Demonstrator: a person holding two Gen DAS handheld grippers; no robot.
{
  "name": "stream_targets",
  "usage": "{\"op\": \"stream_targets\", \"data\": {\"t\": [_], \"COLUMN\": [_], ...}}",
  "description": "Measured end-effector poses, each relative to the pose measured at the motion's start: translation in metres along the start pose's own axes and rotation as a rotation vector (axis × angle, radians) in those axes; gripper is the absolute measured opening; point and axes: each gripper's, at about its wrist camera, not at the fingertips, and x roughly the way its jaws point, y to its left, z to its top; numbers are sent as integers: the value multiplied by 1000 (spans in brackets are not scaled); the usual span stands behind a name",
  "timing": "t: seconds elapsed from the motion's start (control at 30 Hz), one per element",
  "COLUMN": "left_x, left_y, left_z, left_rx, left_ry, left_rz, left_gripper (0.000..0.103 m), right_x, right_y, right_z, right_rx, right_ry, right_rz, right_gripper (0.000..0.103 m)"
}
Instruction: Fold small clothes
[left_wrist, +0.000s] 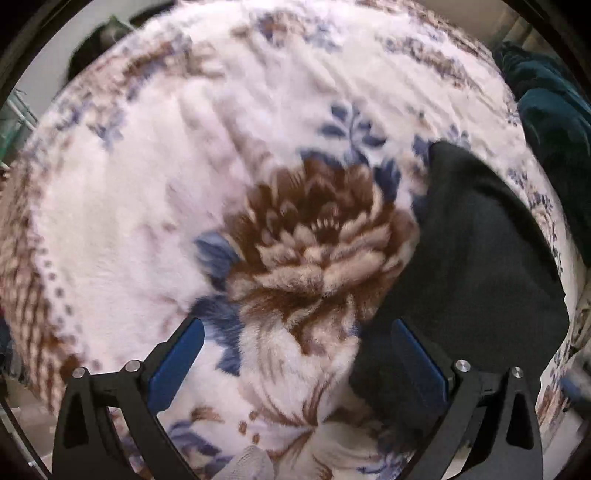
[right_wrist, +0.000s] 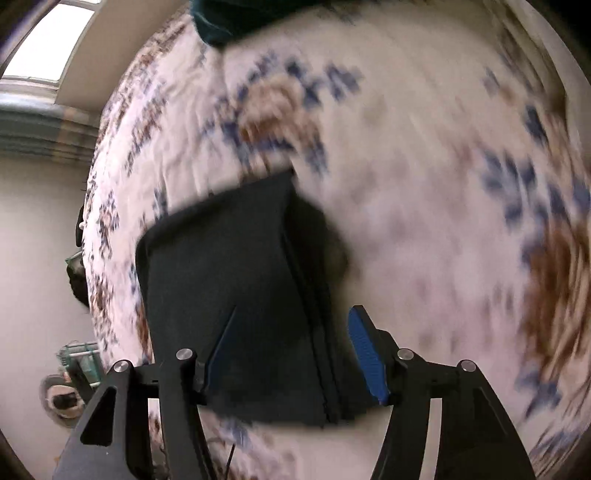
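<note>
Above black garment (right_wrist: 236, 295), wide-spread right tongs (right_wrist: 291, 354).

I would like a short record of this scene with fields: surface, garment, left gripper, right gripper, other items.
surface: floral fleece blanket, white with brown and blue flowers
garment: black cloth, folded, lying flat on the blanket
left gripper: left gripper open, over the blanket, black cloth beside its right finger
right gripper: right gripper open, fingers on either side of the black cloth's near edge
other items: dark teal fabric at the blanket's far edge
</note>
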Motion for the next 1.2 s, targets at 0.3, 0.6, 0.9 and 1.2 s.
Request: {"op": "stream_targets", "data": {"t": [0.3, 0.6, 0.9, 1.2], "left_x": [2, -9, 4, 4], "left_y": [-18, -15, -17, -64], "left_z": [-18, -21, -10, 40], "left_rx": [31, 49, 45, 161], "left_ry": [57, 52, 86, 41], "left_rz": [34, 31, -10, -85], "left_gripper": [103, 103, 103, 103], "right_x": [60, -24, 35, -7], "right_y": [17, 32, -8, -27], "right_z": [-57, -61, -46, 18], "right_rx": [-94, -132, -98, 121], "right_ry": [33, -250, 42, -144], "right_rz": [-81, -213, -254, 32], "right_gripper": [4, 3, 6, 60]}}
